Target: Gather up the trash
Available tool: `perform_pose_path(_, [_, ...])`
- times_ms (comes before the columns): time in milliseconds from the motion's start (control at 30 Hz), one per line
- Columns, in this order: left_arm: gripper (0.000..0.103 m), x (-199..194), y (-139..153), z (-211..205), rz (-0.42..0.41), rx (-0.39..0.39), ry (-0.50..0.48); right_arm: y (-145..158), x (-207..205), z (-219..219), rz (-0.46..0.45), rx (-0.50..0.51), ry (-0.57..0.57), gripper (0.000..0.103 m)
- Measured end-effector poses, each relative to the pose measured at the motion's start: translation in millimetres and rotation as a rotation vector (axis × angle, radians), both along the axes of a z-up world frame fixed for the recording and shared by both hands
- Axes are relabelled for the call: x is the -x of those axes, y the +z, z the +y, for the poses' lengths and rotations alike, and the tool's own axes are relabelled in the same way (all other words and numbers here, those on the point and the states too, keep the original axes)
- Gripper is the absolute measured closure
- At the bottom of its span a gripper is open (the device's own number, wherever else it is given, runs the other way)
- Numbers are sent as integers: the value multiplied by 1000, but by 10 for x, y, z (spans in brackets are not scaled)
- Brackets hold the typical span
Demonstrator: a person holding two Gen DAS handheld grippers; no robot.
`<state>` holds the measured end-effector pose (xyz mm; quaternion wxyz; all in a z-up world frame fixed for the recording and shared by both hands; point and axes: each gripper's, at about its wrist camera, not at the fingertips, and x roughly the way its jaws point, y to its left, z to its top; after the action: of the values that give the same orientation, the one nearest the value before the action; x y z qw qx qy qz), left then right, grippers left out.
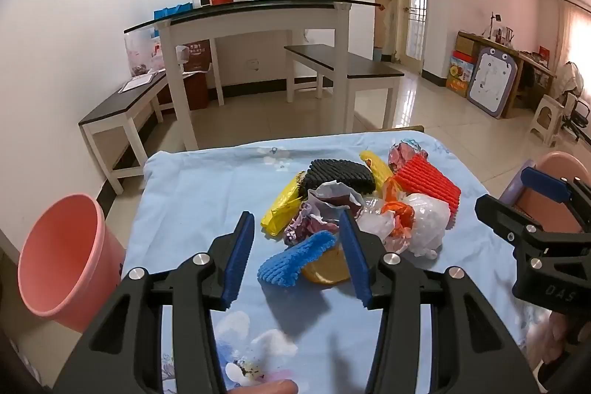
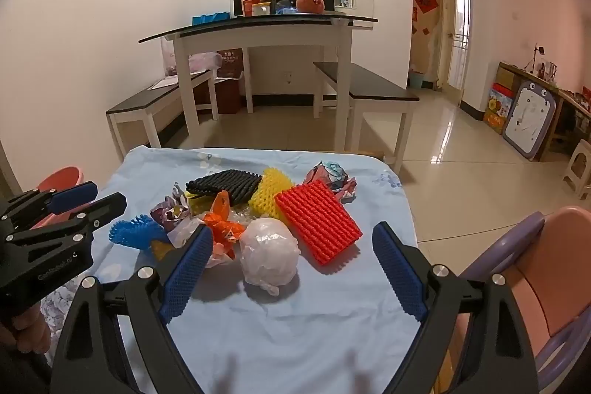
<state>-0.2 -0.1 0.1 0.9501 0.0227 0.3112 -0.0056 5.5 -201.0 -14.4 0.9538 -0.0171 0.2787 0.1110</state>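
A pile of trash lies on a table with a light blue cloth (image 1: pixel 207 194). It holds a blue foam net (image 1: pixel 295 259), a yellow bag (image 1: pixel 282 207), a black foam net (image 1: pixel 341 174), a red foam net (image 1: pixel 428 185), crumpled paper (image 1: pixel 325 209) and a white plastic ball (image 2: pixel 269 252). My left gripper (image 1: pixel 297 242) is open and empty, its jaws on either side of the blue foam net. My right gripper (image 2: pixel 291 257) is open and empty, just in front of the white plastic ball and the red foam net (image 2: pixel 317 220).
A pink bucket (image 1: pixel 66 257) stands on the floor left of the table. A pink and purple bin (image 2: pixel 546 268) stands to the right. Beyond the table are a white dining table (image 1: pixel 258 21) with benches, and tiled floor.
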Motion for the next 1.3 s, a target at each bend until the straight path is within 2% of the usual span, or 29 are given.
perform_pose_path(1300, [55, -2, -38, 80, 5, 24, 40, -16, -28, 5, -9, 5, -3, 16])
